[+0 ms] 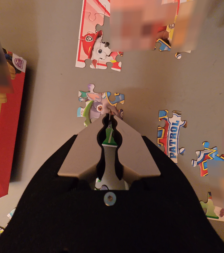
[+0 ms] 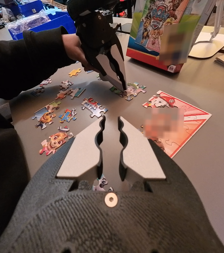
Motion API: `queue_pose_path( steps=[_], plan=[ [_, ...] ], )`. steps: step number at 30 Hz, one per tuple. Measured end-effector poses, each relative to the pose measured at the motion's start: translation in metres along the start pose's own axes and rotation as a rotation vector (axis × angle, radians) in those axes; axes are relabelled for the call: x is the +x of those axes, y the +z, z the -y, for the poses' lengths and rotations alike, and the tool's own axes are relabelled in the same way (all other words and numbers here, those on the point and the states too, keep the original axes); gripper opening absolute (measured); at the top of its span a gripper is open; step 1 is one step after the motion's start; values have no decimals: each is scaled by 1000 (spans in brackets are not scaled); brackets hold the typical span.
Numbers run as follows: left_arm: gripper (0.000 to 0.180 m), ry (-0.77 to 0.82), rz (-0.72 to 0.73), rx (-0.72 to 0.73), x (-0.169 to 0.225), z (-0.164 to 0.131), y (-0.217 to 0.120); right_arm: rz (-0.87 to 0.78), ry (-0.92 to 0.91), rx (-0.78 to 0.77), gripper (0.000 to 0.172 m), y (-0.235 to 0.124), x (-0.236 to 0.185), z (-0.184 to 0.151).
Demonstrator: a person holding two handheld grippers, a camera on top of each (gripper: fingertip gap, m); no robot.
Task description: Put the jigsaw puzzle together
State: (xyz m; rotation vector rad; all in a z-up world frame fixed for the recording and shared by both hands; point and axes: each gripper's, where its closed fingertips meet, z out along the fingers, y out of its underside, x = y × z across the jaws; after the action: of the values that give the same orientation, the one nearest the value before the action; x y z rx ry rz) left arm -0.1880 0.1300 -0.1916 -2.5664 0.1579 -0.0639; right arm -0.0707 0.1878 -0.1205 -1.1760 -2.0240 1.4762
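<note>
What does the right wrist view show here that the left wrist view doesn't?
Only the right wrist view: the right gripper, open with nothing between its fingers, a hand on the left gripper, the box front, blue bins, a white stand base.

Only the left wrist view: the left gripper along its own fingers, tips together over the grey pup cluster.

Both: the grey table, the red-bordered section, the lettered piece, the left gripper's tips on that cluster.
</note>
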Motion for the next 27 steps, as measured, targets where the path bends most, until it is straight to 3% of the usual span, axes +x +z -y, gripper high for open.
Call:
queue_pose_path(
  steps=[15, 20, 27],
  plan=[
    [0, -34, -32, -11, 3, 0, 1, -3, 1, 4, 17, -1, 0, 0],
    [0, -114, -80, -6, 3, -1, 1, -1, 1, 8, 17, -2, -1, 0],
    [0, -117, -44, -32, 3, -1, 1, 3, -2, 16, 16, -3, -3, 2]
  ],
)
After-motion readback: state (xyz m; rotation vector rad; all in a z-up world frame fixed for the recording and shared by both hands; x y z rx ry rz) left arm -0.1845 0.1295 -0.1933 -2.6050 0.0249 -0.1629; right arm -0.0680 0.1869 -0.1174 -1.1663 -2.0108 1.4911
